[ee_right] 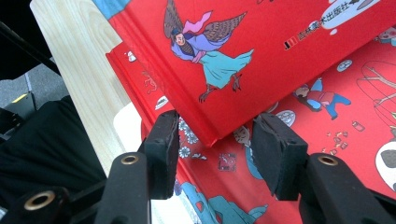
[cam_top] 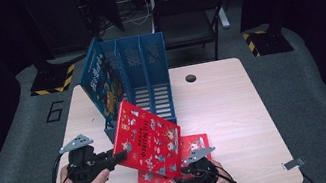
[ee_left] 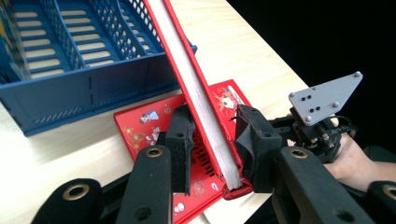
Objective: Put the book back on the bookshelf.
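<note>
Two red books out, one held tilted just in front of the blue rack [cam_top: 147,69].
Left fingers [ee_left: 180,135] clamped on the upper red book [cam_top: 146,137], above the lower red book [cam_top: 195,144] lying flat on the counter [cam_top: 225,111]; right fingers [ee_right: 161,140] apart, bracketing its near corner without pressing. Next, probably: stand upright, steer into an empty slot beside the blue book [cam_top: 100,79].

Wooden table [cam_top: 224,106]: blue file rack [cam_top: 141,82], red book [cam_top: 195,142]
</note>
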